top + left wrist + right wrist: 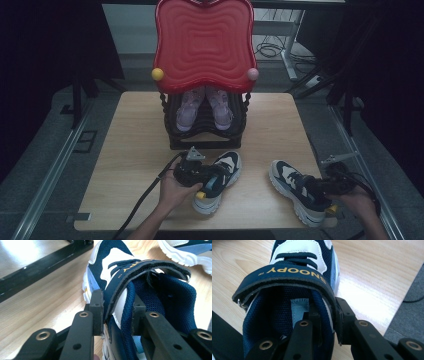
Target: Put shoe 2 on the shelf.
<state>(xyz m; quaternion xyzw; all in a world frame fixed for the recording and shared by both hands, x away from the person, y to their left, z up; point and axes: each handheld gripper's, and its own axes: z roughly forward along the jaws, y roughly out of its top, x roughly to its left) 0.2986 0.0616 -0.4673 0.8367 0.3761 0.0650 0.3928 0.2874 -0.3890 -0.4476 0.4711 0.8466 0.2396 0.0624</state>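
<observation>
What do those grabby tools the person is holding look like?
Both are black. The left tool has a grey three-cornered plate on top and a black cable trailing off. The right tool has one too. Their flat jaws carry round brass-coloured rivets. The forearms are bare, without sleeves.

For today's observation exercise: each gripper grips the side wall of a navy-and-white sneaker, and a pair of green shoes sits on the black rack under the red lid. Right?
Not quite: the shoes on the rack are lilac-pink, as the high view shows.
</observation>
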